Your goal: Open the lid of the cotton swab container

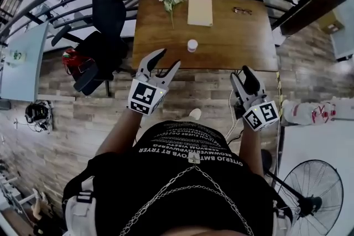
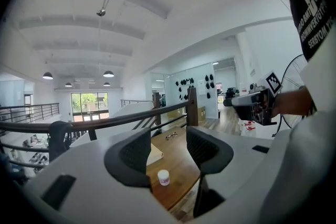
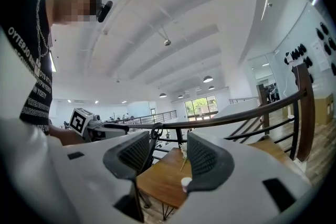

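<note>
- Head view first: the cotton swab container (image 1: 192, 45) stands upright near the front edge of the counter (image 1: 232, 41), small and white, with open wood all round it
- Both tools hang short of the counter over the plank floor — neither one touches anything
- Left tool (image 1: 168, 58) has its jaws spread and nothing between them; its tips point up and a little right, nearly straight at the container
- Right tool (image 1: 241, 73) is likewise released and empty, lower in the frame, and the container lies ahead of it and off to its left
- So the left tool is the nearer of the two, by my reading, and the better lined up
- Left gripper view agrees: the container shows low in the gap between the two dark pads, far beyond them, nearly centred
- Right gripper view has it peeping out at the inner edge of the right-hand jaw, half covered — off centre for that tool
- Long axis of the container runs vertical with the lid on top, apparently closed, so one tool would likely come in level round the body and the other from above for the lid
- Flowers (image 1: 170, 0), a notebook (image 1: 199, 10) and a pair of glasses (image 1: 242, 10) sit further back on the counter, well apart from the container and out of the approach path
</note>
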Demonstrator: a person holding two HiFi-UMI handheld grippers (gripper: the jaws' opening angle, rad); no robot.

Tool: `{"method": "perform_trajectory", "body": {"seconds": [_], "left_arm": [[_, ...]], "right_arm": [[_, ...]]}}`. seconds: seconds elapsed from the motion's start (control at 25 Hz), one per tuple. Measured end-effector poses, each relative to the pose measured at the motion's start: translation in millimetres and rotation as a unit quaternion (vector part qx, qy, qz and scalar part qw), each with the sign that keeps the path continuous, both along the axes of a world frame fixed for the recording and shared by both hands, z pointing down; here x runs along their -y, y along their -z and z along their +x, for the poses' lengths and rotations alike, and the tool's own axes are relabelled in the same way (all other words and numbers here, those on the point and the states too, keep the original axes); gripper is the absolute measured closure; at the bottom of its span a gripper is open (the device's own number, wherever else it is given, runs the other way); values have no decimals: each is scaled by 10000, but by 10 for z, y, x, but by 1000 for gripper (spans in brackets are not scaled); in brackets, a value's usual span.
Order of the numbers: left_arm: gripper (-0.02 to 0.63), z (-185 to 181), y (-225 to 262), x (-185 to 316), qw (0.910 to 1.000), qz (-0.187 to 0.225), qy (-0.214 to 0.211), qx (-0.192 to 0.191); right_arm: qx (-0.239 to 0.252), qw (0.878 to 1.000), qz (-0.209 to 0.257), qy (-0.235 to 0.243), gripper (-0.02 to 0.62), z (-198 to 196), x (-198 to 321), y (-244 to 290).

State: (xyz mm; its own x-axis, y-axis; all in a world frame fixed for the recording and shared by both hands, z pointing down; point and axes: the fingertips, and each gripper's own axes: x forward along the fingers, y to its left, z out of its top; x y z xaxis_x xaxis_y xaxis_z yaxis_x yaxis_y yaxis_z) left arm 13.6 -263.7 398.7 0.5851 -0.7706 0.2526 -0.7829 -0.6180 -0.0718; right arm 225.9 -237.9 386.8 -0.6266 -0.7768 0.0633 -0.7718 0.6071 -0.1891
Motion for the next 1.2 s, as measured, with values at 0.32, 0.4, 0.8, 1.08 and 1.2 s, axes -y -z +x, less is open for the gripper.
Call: {"method": "perform_trajectory", "body": {"seconds": [0.32, 0.4, 0.8, 1.08, 1.2], "left_arm": [[393, 237, 70, 225, 9983, 286, 504, -114], [393, 254, 3, 228, 9977, 214, 636, -65], [380, 308, -661, 241, 9961, -466, 750, -58], [367, 327, -1136, 393, 9971, -578, 499, -43], [360, 371, -1298, 553, 9970, -676, 360, -87]], "right_arm": [[-26, 9993, 64, 365, 383, 329, 369, 49], [27, 9990, 6, 456, 383, 378, 422, -8], [158, 9956, -390, 832, 383, 258, 555, -371], [-29, 9935, -490, 1026, 383, -13, 765, -532], [-114, 9931, -470, 1071, 383, -61, 887, -495]]}}
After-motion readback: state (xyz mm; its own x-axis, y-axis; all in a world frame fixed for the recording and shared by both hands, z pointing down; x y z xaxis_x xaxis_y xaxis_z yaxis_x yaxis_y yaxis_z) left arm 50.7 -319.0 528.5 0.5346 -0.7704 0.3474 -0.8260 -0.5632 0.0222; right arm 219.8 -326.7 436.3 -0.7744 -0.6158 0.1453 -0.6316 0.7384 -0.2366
